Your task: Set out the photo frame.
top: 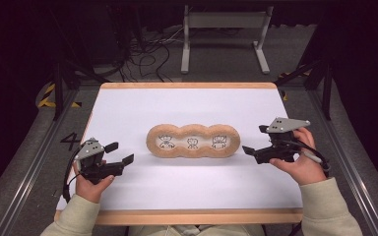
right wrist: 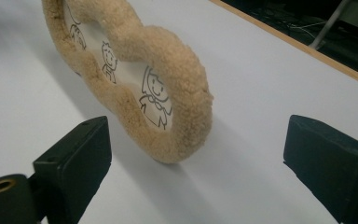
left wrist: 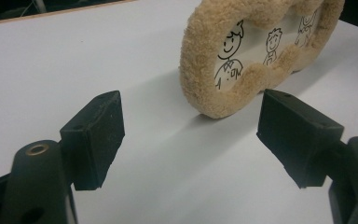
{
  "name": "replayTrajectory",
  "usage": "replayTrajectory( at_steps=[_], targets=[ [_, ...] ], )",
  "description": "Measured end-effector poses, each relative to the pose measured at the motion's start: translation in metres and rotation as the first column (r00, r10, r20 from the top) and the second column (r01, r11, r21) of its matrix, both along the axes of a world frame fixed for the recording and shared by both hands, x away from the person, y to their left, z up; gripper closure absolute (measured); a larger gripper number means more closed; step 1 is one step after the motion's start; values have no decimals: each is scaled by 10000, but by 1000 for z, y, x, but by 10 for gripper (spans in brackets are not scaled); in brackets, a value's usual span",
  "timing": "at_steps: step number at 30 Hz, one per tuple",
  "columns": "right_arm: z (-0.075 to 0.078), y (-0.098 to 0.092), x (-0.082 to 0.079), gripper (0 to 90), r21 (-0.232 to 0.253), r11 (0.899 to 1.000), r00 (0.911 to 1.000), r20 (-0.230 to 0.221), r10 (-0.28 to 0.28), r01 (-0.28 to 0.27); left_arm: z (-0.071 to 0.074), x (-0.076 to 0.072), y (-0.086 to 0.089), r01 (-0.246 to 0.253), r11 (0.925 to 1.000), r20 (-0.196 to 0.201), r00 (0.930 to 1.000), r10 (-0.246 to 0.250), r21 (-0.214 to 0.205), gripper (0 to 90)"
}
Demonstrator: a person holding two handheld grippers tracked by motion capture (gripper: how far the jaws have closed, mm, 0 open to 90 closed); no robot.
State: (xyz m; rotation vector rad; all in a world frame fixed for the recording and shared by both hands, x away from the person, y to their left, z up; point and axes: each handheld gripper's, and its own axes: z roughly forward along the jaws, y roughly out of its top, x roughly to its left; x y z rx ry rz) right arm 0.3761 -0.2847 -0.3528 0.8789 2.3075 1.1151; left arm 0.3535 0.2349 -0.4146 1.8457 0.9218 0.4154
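A tan fuzzy photo frame (top: 193, 140) with three round windows, each showing a line drawing of a small figure, stands upright in the middle of the white table top (top: 187, 108). My left gripper (top: 119, 153) is held to its left, open and empty, aimed at the frame's left end (left wrist: 205, 88). My right gripper (top: 256, 139) is just off the frame's right end (right wrist: 186, 107), open, with that end ahead between the jaws and the pads clear of it.
The table has a light wooden rim (top: 187, 216). Dark floor with cables (top: 147, 54) and a white metal stand (top: 224, 34) lie beyond the far edge. Bare white surface surrounds the frame on all sides.
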Motion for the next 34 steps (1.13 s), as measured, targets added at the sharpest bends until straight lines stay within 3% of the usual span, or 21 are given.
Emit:
replayTrajectory(
  at_steps=[8,11,16,20,24,34],
  targets=[
    [-21,-10,-5,82,352,9982,9988,64,-486,483,-1,0,0,35,9999,27,10000,-35,-110,231],
    [-35,-18,-5,82,517,9926,9939,-30,-1102,1102,-2,1,1,88,9999,-3,10000,-88,-81,230],
    [-55,-28,-4,80,634,9836,9853,-347,-1670,1690,-5,4,1,121,9999,-129,9998,-122,-26,219],
    [-67,-32,-1,71,391,9829,9823,-599,-1774,1799,-6,5,2,114,9999,-118,9999,-114,-43,219],
    [-77,-30,3,69,155,9846,9810,-891,-1722,1742,-11,8,5,110,9998,-348,9993,-116,-167,219],
    [-79,-28,5,61,42,9853,9804,-1006,-1694,1706,-13,9,6,31,9997,-458,9989,-42,-240,221]
  ],
)
